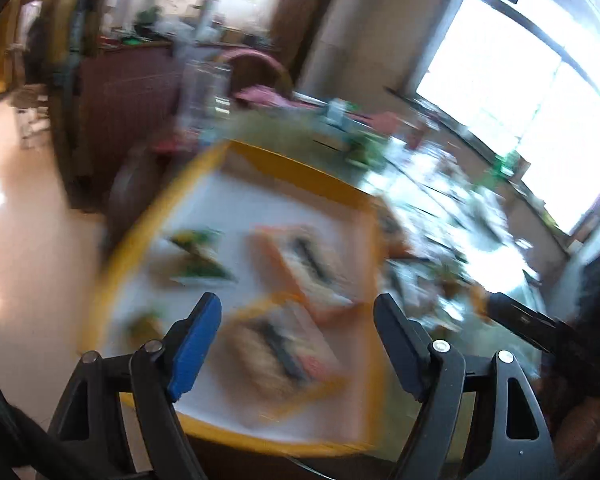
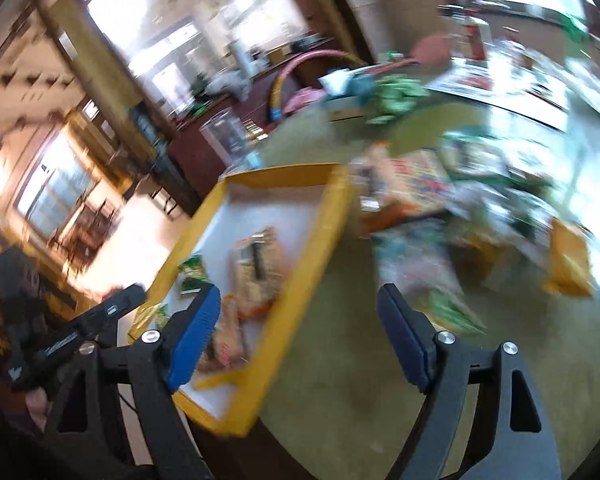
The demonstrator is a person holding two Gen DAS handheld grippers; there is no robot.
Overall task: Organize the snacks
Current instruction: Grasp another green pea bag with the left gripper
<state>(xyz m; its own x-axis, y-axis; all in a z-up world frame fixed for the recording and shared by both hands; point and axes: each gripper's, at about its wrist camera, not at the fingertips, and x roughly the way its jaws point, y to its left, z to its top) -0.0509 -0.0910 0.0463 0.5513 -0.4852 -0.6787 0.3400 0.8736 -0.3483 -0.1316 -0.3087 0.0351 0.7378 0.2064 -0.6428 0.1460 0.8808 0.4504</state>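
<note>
Both frames are blurred. The left gripper (image 1: 298, 346) hangs with its jaws spread wide and empty above a yellow-rimmed tray (image 1: 300, 168), where orange snack packets (image 1: 304, 264) and small green packets (image 1: 202, 254) lie on the white floor. The right gripper (image 2: 300, 340) is also wide and empty, over the green table (image 2: 340, 360) just beside the tray's edge, with a heap of loose snacks (image 2: 480, 200) further back.

An olive-green table (image 2: 340, 360) is seen; a yellow tray (image 2: 296, 292) rests at its edge, beside a blurred heap of snack packets (image 2: 460, 208).
</note>
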